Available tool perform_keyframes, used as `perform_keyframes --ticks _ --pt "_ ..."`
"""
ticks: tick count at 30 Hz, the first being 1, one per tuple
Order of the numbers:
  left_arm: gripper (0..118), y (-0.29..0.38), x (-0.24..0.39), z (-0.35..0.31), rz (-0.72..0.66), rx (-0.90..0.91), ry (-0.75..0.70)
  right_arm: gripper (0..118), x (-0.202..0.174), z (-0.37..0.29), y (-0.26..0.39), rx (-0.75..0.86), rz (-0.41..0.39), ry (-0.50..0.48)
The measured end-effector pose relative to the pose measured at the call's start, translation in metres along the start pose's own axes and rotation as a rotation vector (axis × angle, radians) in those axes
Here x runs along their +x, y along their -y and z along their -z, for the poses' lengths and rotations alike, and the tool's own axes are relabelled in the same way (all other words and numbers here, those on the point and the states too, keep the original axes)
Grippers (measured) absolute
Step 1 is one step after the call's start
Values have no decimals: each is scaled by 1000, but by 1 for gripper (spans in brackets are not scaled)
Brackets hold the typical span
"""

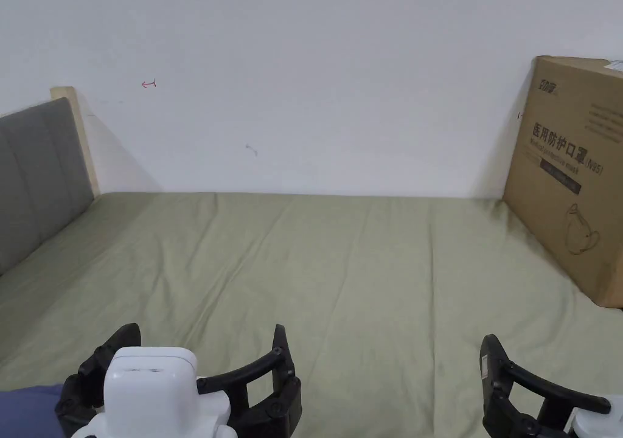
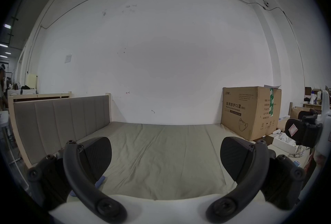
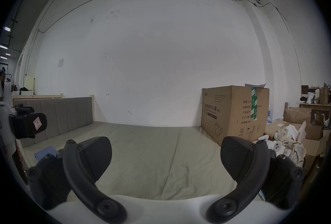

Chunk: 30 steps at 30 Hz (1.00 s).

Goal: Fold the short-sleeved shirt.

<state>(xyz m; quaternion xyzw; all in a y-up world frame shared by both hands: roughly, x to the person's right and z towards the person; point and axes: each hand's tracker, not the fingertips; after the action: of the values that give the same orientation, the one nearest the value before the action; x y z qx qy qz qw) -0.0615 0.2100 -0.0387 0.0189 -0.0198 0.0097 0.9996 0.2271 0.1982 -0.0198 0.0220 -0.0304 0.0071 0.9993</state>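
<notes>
A blue cloth lies at the near left corner of the olive-green bed sheet, mostly cut off by the frame edge. Part of it peeks out beside a jaw in the left gripper view, and a corner of the cloth lies on the sheet in the right gripper view. My left gripper hovers low over the near edge of the bed, jaws wide apart and holding nothing. My right gripper stands to its right, also open and empty. Each own view has its gripper's jaws spread over bare sheet.
A large cardboard box stands on the bed's right end against the white wall. A grey padded headboard closes the left end. Beyond the box, cartons and a heap of clothes crowd the floor. A person stands far off left.
</notes>
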Motion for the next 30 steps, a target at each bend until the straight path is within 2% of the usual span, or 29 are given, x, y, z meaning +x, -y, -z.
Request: perform_keyframes --ticks 13,30 --pt "118 -2 1 6 20 -10 45 118 -2 5 2 -19 -1 -9" --pt "118 -9 22 20 74 -157 -66 118 -4 9 11 -70 -5 -16"
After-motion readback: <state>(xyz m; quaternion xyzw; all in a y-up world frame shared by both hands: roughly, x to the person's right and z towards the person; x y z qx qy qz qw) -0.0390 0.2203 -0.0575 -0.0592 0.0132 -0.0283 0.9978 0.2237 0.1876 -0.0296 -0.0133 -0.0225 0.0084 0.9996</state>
